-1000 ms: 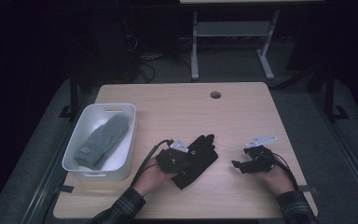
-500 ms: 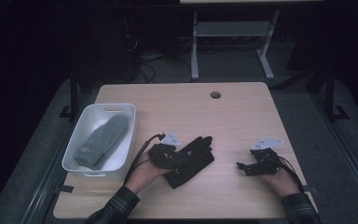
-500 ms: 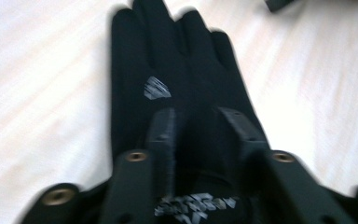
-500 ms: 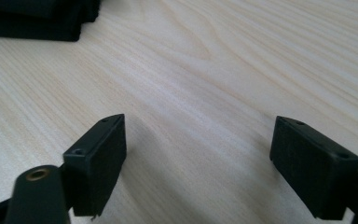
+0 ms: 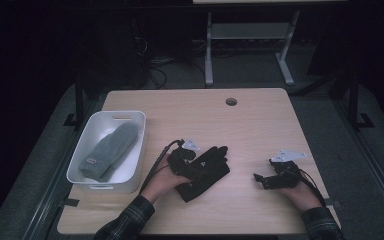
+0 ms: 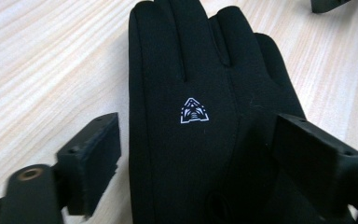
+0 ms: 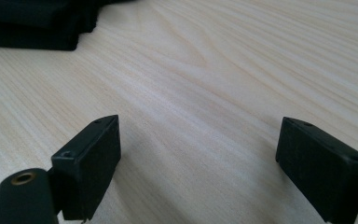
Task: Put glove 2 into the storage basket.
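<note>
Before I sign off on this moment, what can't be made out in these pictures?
- Black glove: in the high view the left gripper and hand cover its cuff; the left gripper view cuts off its fingertips.
- Grey mitten in the white bin: its label is too small to read.
- Right gripper: dark against itself in the high view.

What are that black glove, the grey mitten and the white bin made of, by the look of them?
The black glove looks like smooth, matte stretch fabric, with stitched finger seams and a small white printed logo. The grey mitten seems to be soft knit or fleece, judging by its fuzzy surface and small cuff label. The white bin is probably moulded plastic: glossy walls, rounded corners and a handle slot.
</note>
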Motion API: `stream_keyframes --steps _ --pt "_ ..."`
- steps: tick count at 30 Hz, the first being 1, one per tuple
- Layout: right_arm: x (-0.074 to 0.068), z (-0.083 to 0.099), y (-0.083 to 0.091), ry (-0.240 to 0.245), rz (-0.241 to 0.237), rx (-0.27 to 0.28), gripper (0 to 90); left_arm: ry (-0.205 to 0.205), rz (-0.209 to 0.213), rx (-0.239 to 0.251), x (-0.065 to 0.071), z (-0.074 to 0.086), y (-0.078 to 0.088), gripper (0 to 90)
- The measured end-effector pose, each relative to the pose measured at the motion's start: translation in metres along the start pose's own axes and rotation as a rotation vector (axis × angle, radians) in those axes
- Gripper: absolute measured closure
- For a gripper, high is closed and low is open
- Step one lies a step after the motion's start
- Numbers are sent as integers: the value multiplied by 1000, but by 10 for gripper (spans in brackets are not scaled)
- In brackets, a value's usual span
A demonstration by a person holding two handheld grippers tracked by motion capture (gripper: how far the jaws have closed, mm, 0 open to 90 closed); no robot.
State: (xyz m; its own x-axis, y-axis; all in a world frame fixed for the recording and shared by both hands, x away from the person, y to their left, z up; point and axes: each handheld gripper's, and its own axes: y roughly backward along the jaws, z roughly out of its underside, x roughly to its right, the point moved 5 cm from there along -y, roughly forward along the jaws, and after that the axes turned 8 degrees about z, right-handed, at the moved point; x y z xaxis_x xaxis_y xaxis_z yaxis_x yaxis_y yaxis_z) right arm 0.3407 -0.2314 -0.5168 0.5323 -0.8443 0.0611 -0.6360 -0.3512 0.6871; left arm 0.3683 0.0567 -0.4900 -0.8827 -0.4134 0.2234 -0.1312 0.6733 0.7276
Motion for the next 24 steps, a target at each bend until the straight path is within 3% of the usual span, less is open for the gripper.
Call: stream_keyframes --steps 5,8,9,13,15,18,20,23,24 --pt "0 0 0 -1 2 0 134 -11 -4 -25 0 5 -9 141" --pt "0 0 0 -3 4 0 134 6 9 -19 -1 7 -10 141" --pt "0 0 0 -3 4 0 134 -4 21 -39 -2 8 -10 142" --pt "0 0 0 -3 5 0 134 -8 22 -16 0 8 -11 168" --pt "0 0 0 -4 5 0 134 -32 25 -30 0 9 -9 203" --pt "0 0 0 -3 5 0 134 -25 31 -11 2 9 -9 237" --pt "0 0 0 -4 5 0 135 -39 51 -17 4 9 -9 302" --pt "0 0 0 -4 6 0 134 -47 104 -24 9 9 -8 509" --pt "0 0 0 -4 6 0 135 -47 120 -23 10 9 -8 538"
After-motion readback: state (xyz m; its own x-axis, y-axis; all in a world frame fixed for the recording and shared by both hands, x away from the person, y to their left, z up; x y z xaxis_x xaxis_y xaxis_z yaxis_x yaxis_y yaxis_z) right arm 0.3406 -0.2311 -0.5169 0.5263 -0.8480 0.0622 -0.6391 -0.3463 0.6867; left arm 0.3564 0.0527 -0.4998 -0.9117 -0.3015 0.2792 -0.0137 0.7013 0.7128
